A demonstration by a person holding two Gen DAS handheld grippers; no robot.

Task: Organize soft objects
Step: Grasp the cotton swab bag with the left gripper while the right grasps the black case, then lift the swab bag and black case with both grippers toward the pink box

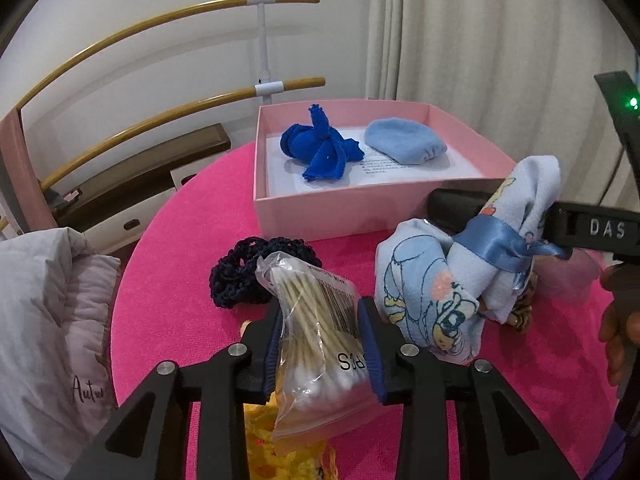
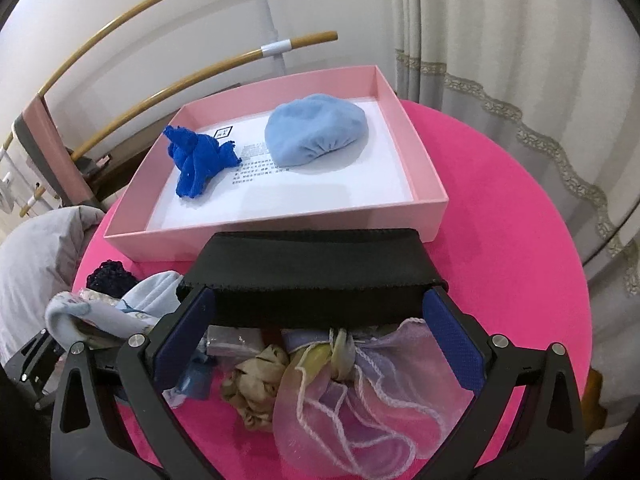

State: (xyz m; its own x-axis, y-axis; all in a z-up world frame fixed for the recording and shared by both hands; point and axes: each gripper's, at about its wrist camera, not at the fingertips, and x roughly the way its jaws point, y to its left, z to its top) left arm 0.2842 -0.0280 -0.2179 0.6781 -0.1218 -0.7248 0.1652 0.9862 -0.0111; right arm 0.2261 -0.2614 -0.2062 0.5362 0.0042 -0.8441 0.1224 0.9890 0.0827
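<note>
My left gripper (image 1: 322, 344) is shut on a clear bag of cotton swabs (image 1: 320, 344), held above the pink table. My right gripper (image 2: 316, 316) grips a wide black band (image 2: 312, 268) between its blue pads, just in front of the pink box (image 2: 276, 236); the band also shows in the left wrist view (image 1: 452, 204). The box holds a royal-blue cloth (image 2: 200, 158) and a light-blue cap (image 2: 316, 130). A cartoon-print cloth tied with blue ribbon (image 1: 460, 272) lies on the table, touching the band.
On the round pink table (image 2: 500, 220) lie a dark crochet scrunchie (image 1: 240, 276), a beige scrunchie (image 2: 256, 388) and a sheer pouch (image 2: 360, 408). A yellow item (image 1: 288, 448) lies under my left gripper. Grey bedding (image 1: 44, 320) at left; curtain (image 2: 520, 60) behind.
</note>
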